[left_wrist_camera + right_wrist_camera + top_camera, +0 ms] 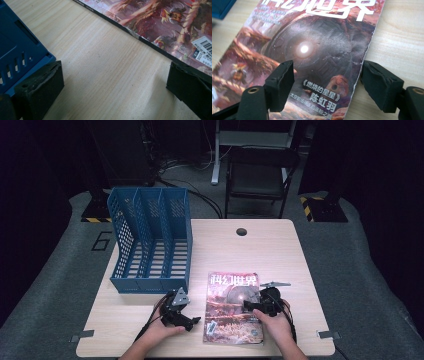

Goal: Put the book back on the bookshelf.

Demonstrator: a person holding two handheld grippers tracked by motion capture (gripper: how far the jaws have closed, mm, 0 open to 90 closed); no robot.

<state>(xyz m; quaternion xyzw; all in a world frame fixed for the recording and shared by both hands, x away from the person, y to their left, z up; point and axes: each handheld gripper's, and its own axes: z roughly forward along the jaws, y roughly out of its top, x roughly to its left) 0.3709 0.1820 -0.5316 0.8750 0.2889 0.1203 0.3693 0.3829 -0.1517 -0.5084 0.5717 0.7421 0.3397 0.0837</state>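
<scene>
The right gripper [325, 82] spreads its jaws wide across the magazine's [233, 307] right edge; the left gripper [113, 85] gapes over bare tabletop [100, 75].

Left gripper [192, 322]: jaws wide apart, held low. Right gripper [250, 306]: jaws wide apart, pointing leftward. Forearms converging from below.

Lit brightly from overhead at the table [260, 245], dark all around. Glared white on the magazine [304, 48] cover. Blurred softly at the near jaws.
</scene>
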